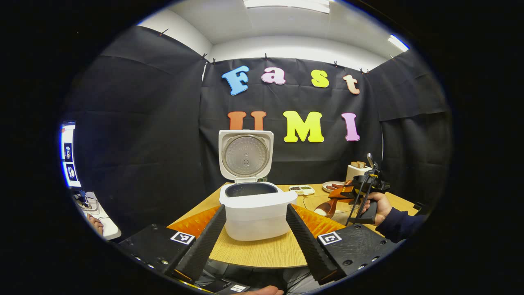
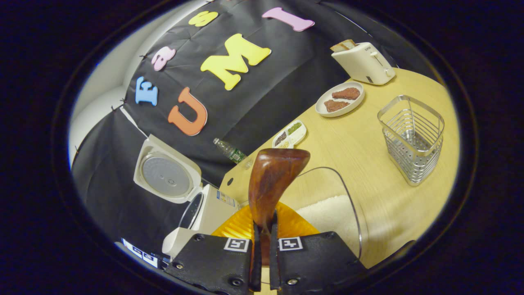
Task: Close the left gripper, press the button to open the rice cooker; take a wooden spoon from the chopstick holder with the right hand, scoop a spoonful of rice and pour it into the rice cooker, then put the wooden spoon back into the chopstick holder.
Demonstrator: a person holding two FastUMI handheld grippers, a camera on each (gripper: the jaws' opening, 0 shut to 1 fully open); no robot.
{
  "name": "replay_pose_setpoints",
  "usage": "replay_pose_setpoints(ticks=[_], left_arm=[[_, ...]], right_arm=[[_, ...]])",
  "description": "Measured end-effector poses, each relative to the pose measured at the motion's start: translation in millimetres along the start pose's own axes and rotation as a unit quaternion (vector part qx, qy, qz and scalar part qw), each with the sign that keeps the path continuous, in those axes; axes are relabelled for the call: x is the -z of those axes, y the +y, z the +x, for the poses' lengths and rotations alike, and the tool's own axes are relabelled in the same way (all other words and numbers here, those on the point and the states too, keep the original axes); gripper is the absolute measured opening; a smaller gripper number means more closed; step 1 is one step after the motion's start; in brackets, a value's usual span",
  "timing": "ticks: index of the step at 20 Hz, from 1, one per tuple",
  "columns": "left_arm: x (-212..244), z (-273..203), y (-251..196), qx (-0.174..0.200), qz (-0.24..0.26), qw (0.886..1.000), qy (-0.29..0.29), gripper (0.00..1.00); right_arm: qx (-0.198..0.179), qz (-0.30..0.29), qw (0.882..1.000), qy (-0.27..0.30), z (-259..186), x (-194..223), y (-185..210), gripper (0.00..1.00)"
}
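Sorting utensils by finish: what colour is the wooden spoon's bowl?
Dark reddish-brown, glossy. The wooden spoon shows best in the right gripper view, held in the right tool.

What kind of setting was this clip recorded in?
Most likely a staged kitchen corner in a recording booth: black cloth walls surround a wooden table holding an open rice cooker, a toaster and a wire chopstick holder.

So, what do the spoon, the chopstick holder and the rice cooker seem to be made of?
Wooden spoon: dark brown wood, glossy, probably lacquered; grain streaks and highlights show. Chopstick holder: looks like shiny metal, thin wire bars around a perforated base. Rice cooker: white body, apparently smooth matte plastic; the inner plate of its open lid looks like grey metal.
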State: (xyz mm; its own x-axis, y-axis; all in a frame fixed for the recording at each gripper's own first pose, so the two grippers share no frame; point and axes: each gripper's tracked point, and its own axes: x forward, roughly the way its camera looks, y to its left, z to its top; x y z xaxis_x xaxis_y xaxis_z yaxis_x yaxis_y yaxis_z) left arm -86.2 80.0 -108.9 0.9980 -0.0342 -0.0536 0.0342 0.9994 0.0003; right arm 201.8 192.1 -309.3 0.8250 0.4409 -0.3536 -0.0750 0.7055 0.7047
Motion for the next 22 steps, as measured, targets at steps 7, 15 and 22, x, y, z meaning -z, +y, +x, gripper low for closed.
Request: replay_pose_setpoints(ticks=[7, 15, 22], left_arm=[[0, 1, -4, -0.001, 0.006, 1.000, -0.001, 0.94], [-6, -3, 1, -0.003, 0.005, 1.000, -0.010, 0.94], [-20, -17, 14, -0.012, 0.009, 0.999, -0.036, 0.94]], right_arm=[[-0.074, 0.104, 0.990, -0.062, -28, -46, 8, 0.13], [-0.163, 0.200, 0.961, -0.100, -44, -81, 40, 0.12], [-0.179, 0.169, 0.965, -0.089, -39, -75, 92, 0.12]])
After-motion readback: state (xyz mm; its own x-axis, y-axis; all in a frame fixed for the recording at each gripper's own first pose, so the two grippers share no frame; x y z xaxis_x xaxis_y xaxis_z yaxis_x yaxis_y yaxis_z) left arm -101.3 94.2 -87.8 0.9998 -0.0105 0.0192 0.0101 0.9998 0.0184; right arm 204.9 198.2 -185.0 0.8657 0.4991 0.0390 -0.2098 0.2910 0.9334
